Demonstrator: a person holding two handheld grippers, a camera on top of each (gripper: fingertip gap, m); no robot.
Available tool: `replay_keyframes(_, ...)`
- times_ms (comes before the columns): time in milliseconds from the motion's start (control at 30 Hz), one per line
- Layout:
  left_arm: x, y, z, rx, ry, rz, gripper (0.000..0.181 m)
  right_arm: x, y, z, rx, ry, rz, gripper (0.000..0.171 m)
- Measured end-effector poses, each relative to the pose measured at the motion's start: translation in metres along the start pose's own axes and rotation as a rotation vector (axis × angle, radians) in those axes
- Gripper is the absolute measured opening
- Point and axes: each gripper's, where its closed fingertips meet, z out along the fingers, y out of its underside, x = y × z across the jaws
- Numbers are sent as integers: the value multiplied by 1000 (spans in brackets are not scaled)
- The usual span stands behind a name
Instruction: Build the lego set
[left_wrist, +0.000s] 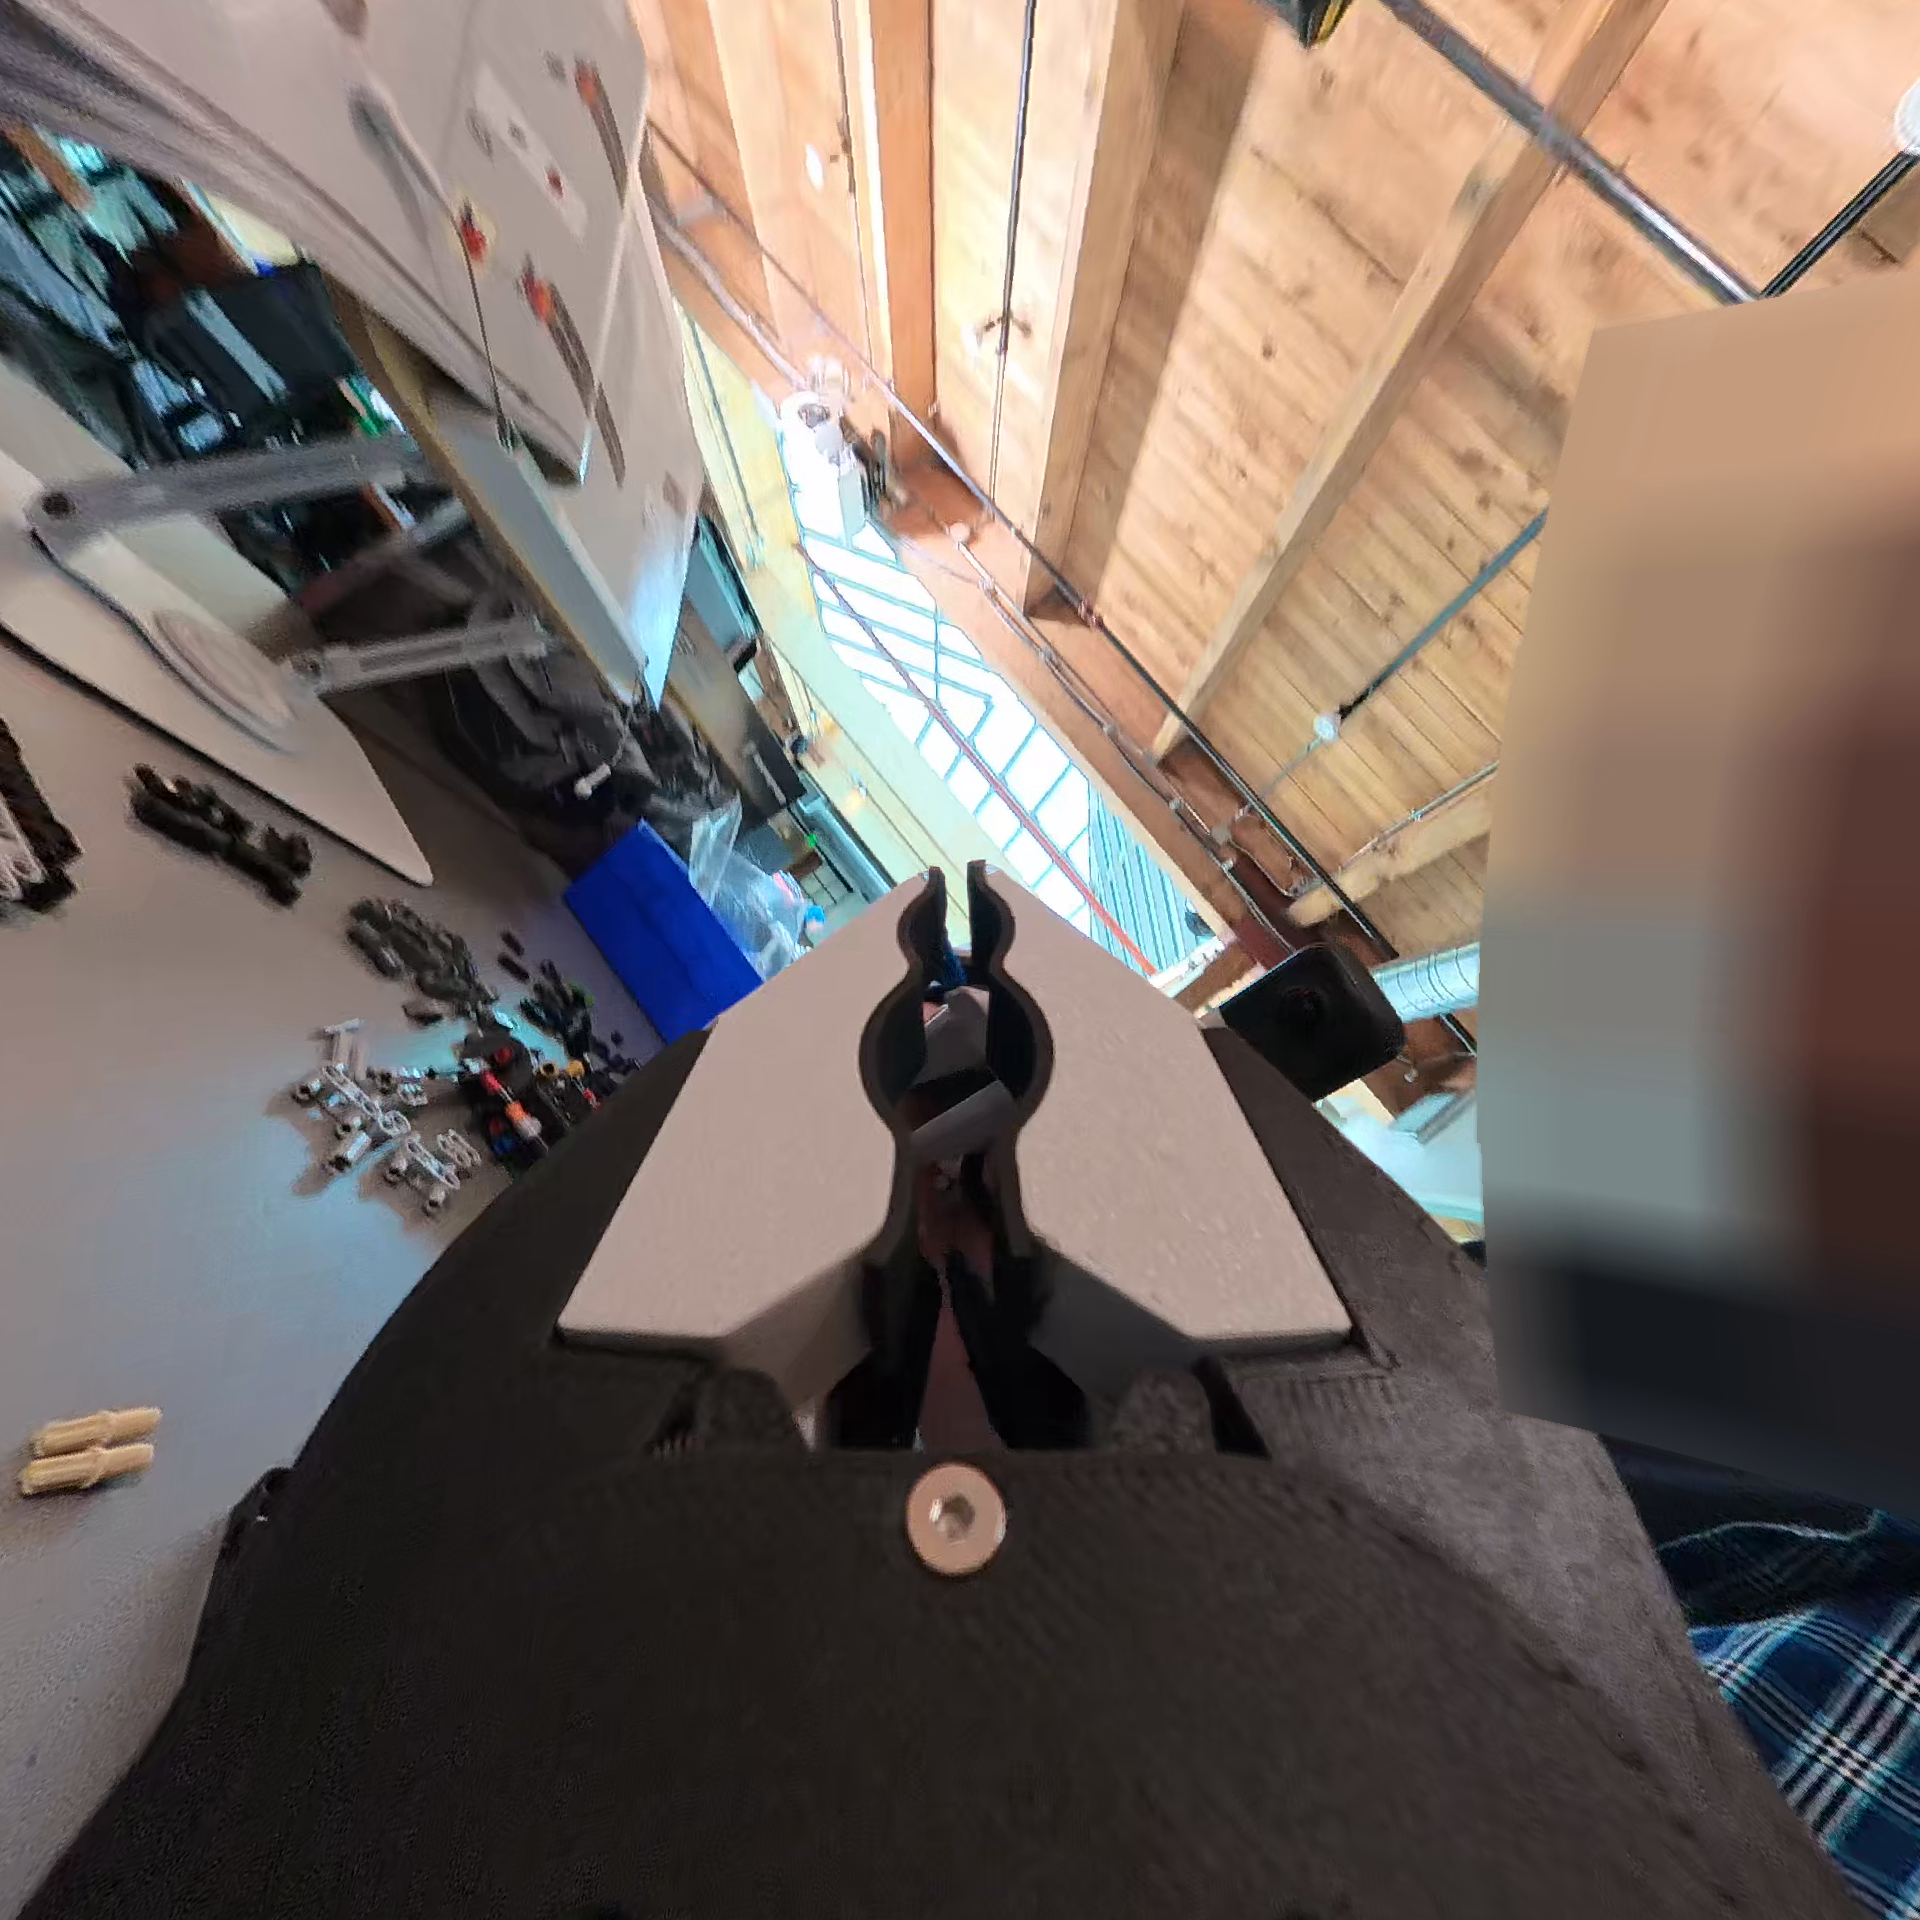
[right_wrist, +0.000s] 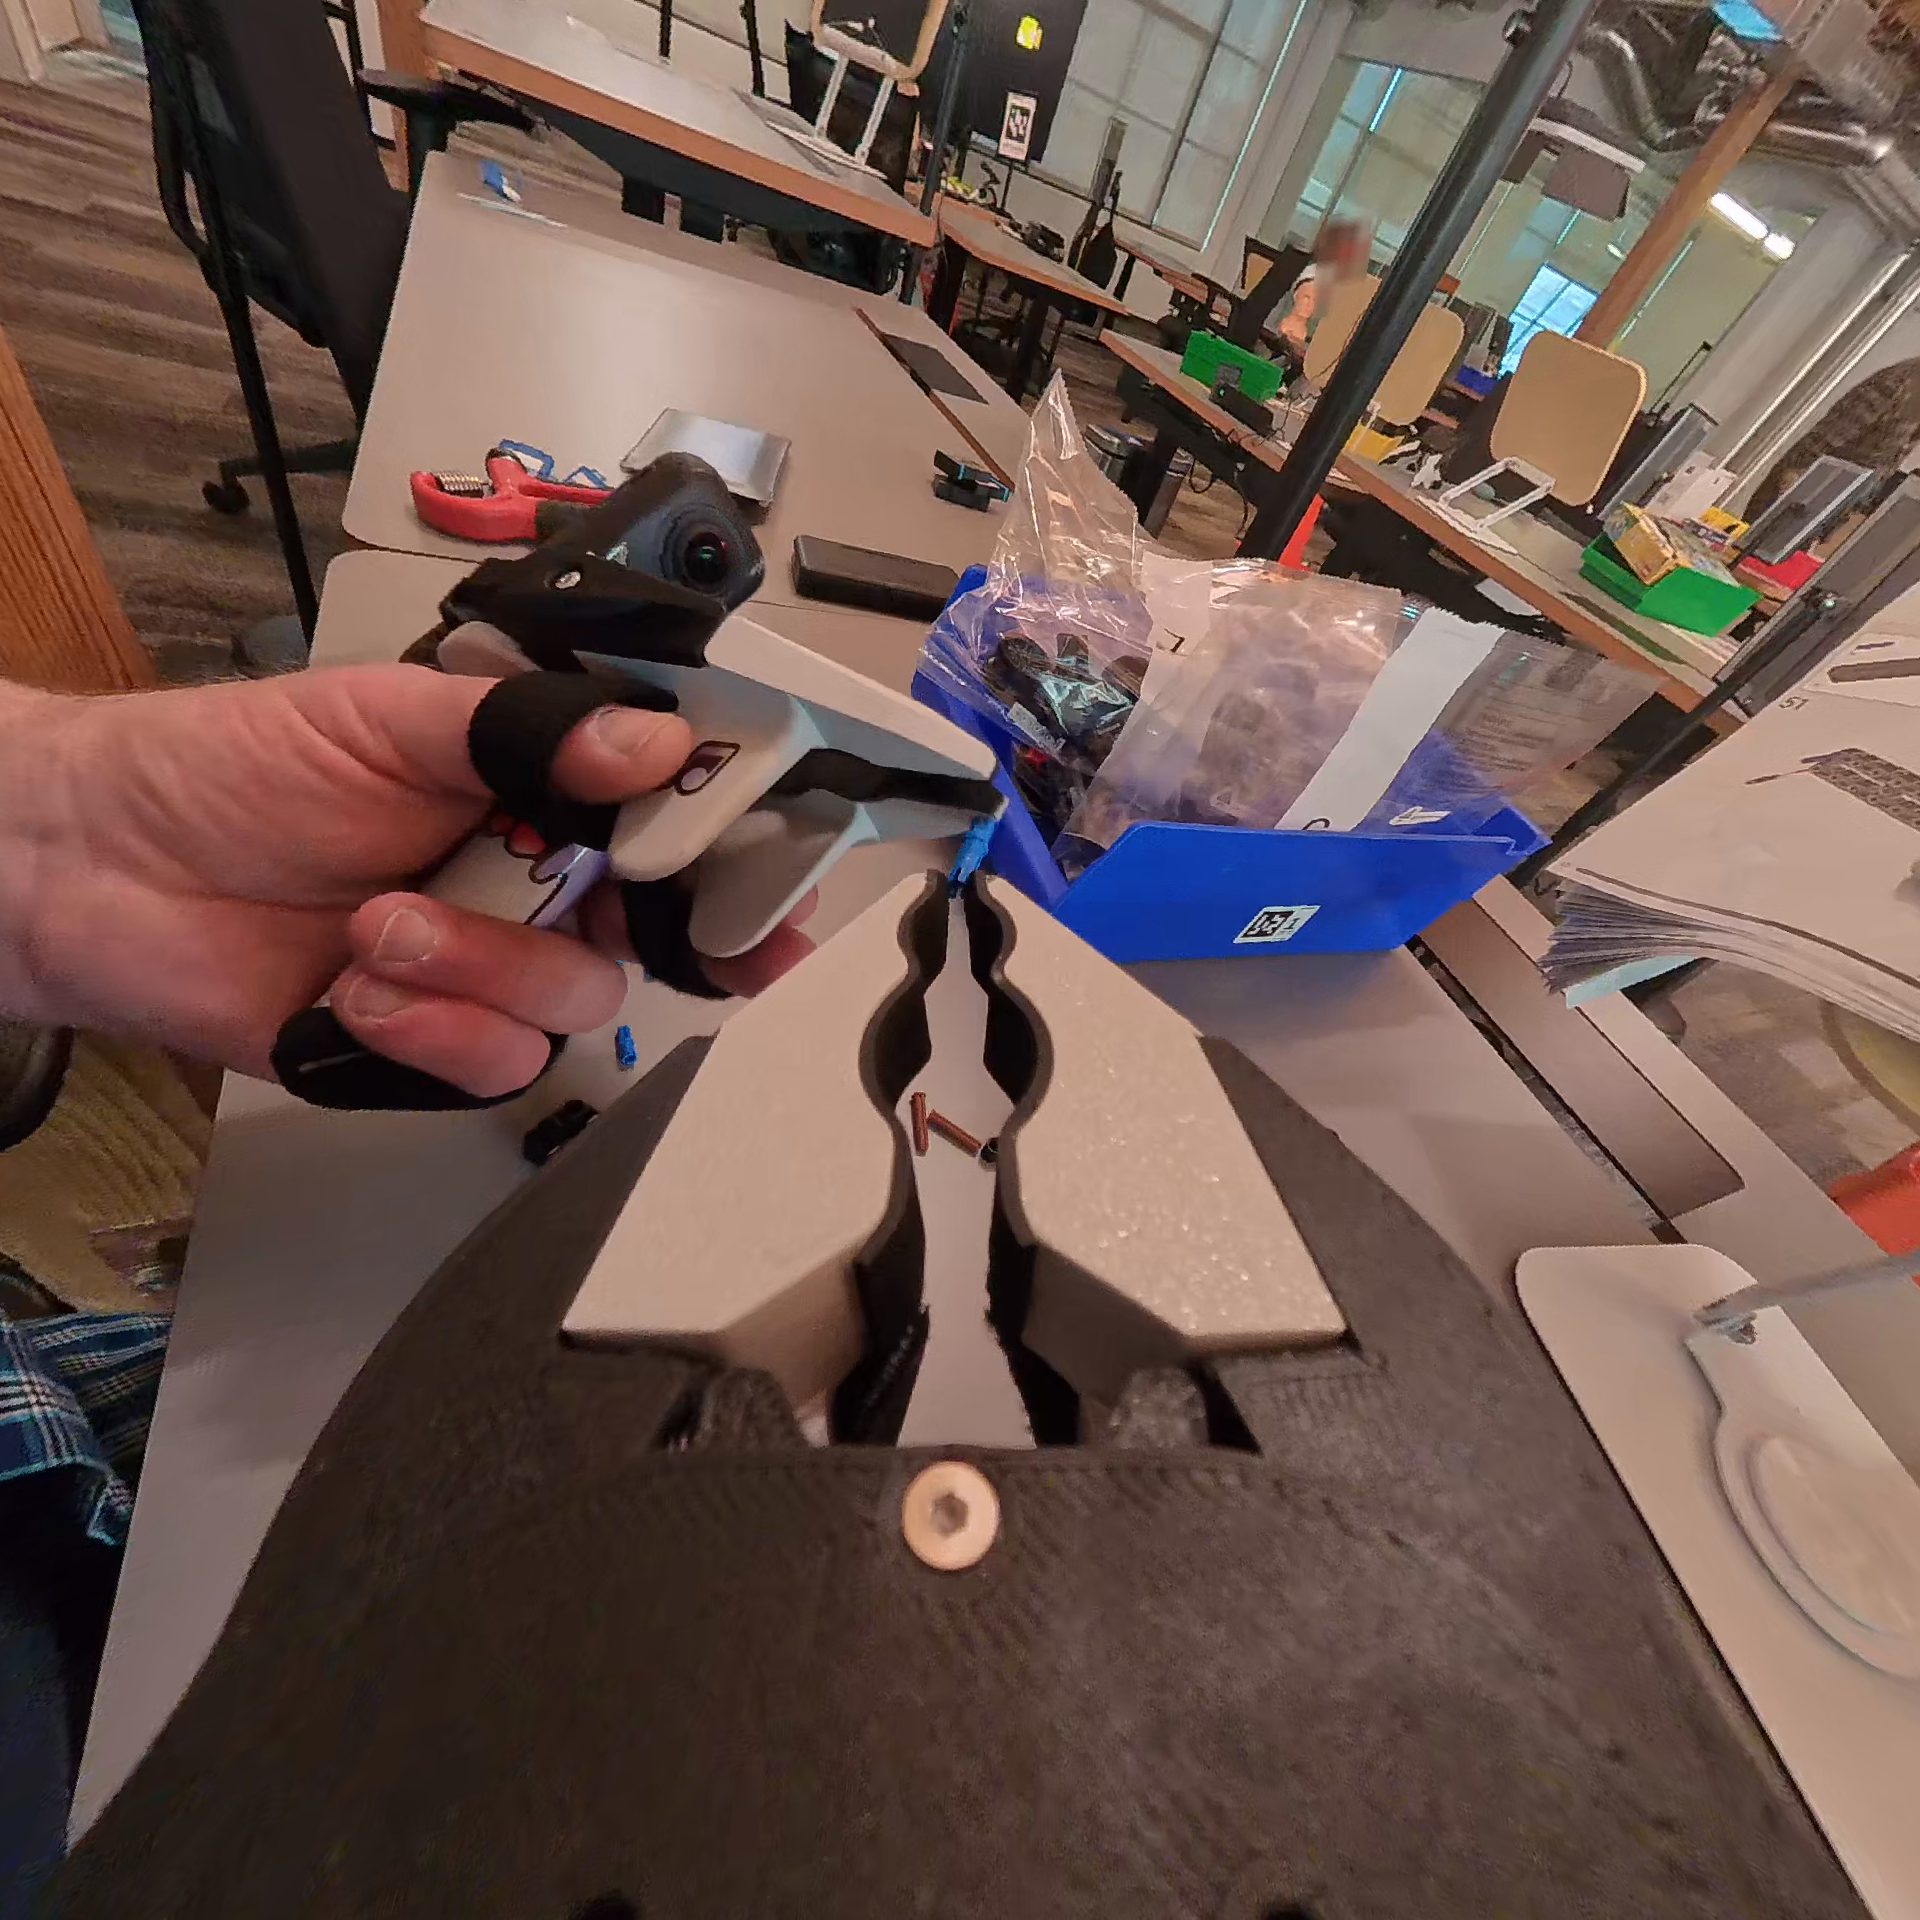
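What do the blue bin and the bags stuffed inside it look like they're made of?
The blue bin looks like rigid plastic: smooth, evenly coloured, with a faint sheen on its flat wall. The bags look like thin clear plastic film, crinkled and glossy, with dark pieces showing through.

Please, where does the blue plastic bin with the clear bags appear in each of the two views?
Left wrist view: the blue bin sits left of centre, at the far table edge, just left of the left gripper tips.
Right wrist view: the bin lies right of centre, behind the right gripper.
Shared landmark: the clear plastic bags in the bin.
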Motion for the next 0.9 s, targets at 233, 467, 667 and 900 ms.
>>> replay_keyframes(233, -4, 6, -3, -46, -9, -33, 10, -3, 2, -4, 0, -22, -2, 1)
replay_keyframes(467, -8, 13, -4, -79, -9, -76, 16, -7, 1, -6, 0, -49, -7, 1)
replay_keyframes(667, -2, 23, 1, -112, 29, -96, 5, -8, 4, -8, -4, -56, 4, 1)
replay_keyframes(900, 2, 16, 0, -55, 46, -132, 4, -3, -2, -9, 32, 24, -38, 6)
